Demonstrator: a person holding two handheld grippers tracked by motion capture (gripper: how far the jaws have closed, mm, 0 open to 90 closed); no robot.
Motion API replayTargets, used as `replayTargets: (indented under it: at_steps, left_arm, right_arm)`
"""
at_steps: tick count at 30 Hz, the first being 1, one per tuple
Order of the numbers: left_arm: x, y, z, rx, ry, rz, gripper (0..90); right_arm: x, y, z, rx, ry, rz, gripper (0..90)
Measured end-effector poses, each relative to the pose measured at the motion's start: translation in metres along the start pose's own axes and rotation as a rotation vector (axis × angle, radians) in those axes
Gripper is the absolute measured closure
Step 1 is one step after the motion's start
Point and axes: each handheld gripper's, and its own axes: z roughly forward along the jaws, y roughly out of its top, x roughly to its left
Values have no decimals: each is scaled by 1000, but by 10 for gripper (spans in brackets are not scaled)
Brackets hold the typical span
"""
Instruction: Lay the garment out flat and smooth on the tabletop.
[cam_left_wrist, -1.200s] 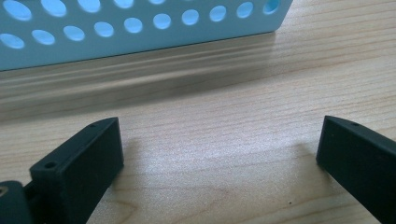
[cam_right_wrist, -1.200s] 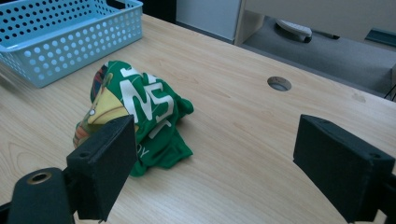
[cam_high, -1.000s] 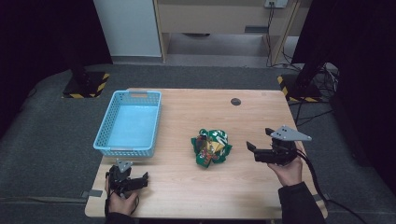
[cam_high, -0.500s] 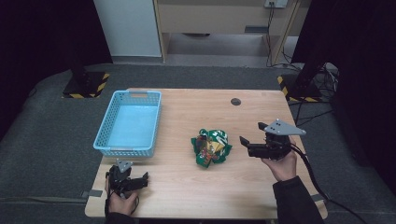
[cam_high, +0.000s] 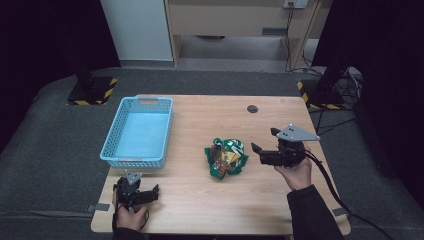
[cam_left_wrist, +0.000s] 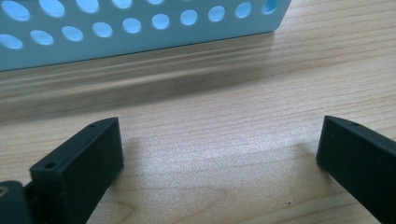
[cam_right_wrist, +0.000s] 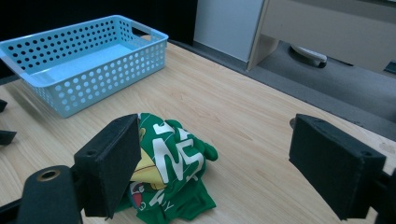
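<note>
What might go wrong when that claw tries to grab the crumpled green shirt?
1. The green shirt is a loose, crumpled heap, so the right gripper, open beside it, may pinch just one fold and leave the rest dragging over the table.
2. The blue basket stands well off to the side; a thin grip could slip on the way there.
3. A dangling part might catch on the basket's rim.

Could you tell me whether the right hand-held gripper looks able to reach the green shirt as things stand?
Probably yes: the right hand-held gripper is open and faces the green shirt, with bare table between them.
</note>
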Motion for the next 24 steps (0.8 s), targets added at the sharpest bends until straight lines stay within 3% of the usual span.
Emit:
replayTargets:
  at_steps: [14,24]
  left_arm:
    - [0,0,0,0,-1,2,0]
    - [0,0,0,0,-2,3,0]
  right_arm:
    - [13,11,19,-3,42,-24,204]
    - [18,7,35,-2,76,-4,236]
